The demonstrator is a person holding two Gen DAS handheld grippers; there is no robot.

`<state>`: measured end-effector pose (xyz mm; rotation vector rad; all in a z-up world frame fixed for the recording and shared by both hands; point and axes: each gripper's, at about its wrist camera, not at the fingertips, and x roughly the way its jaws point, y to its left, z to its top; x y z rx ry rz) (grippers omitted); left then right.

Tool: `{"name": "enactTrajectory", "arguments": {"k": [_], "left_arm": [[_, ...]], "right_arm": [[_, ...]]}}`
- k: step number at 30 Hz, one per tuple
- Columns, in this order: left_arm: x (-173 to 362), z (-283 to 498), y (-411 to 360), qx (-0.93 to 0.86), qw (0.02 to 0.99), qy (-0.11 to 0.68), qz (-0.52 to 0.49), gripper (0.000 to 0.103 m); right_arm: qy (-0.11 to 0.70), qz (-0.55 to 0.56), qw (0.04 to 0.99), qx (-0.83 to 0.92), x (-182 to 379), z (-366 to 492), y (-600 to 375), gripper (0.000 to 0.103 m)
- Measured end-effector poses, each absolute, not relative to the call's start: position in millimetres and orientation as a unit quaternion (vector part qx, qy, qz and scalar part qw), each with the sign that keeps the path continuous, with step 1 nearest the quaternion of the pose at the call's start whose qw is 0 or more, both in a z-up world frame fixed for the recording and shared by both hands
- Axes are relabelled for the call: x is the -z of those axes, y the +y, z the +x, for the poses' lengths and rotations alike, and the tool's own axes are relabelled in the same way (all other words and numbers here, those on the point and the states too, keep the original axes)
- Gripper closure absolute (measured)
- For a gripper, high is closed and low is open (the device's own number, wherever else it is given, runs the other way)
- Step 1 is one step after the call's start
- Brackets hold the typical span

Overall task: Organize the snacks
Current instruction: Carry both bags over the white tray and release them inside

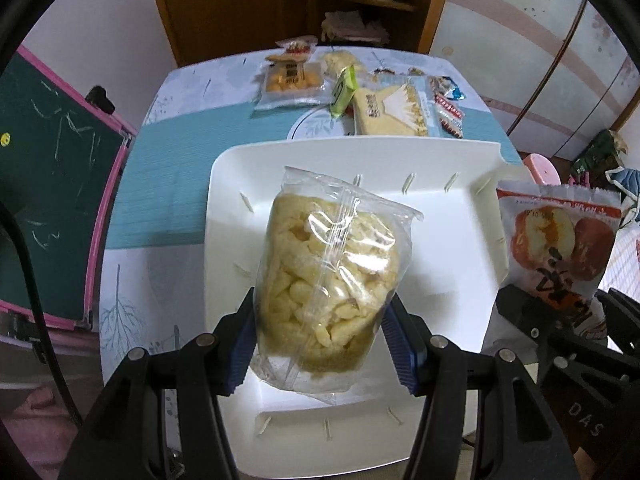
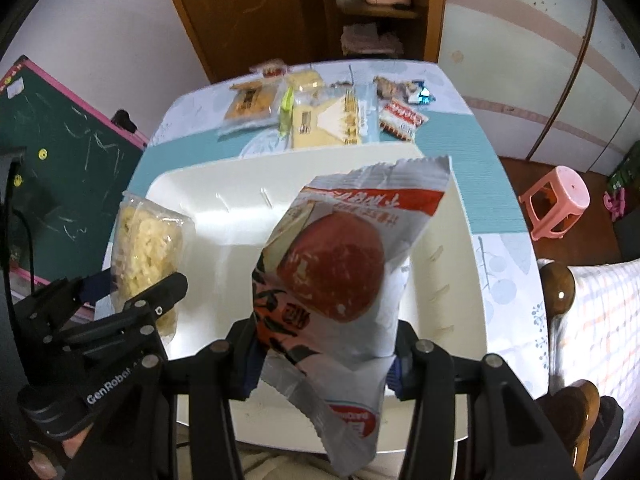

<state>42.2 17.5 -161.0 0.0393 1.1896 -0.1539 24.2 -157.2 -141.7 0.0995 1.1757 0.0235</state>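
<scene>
Above the white tray (image 1: 224,216), puffed-snack bag (image 1: 332,280) and red-fruit packet (image 2: 340,280) are clamped by left tongs (image 1: 320,344) and right tongs (image 2: 324,356); lowering and release seem called for.

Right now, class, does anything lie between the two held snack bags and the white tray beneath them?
Nothing visible does. The left claw holds the clear bag of pale puffed snacks over the white plastic tray, whose floor looks bare. The right claw holds the white and red pastry packet above the same tray.
</scene>
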Motion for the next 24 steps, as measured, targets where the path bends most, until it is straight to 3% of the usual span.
{"name": "enactTrajectory", "arguments": {"k": [6,9,11,17,24], "left_arm": [[165,44,21,0.071,0.819,0.569,0.012,0.044],[165,45,21,0.073,0.817,0.572,0.009,0.032],[165,46,23,0.068,0.816,0.574,0.007,0.026],[170,47,31,0.065,0.808,0.585,-0.018,0.025],[166,44,36,0.056,0.814,0.578,-0.025,0.025]], "right_arm": [[0.572,0.051,0.818,-0.008,150,26,-158,0.054],[0.579,0.052,0.813,-0.009,153,27,-157,0.052],[0.588,0.048,0.808,-0.009,156,28,-155,0.044],[0.595,0.037,0.803,0.002,157,29,-153,0.038],[0.604,0.036,0.797,0.001,161,27,-150,0.037]]}}
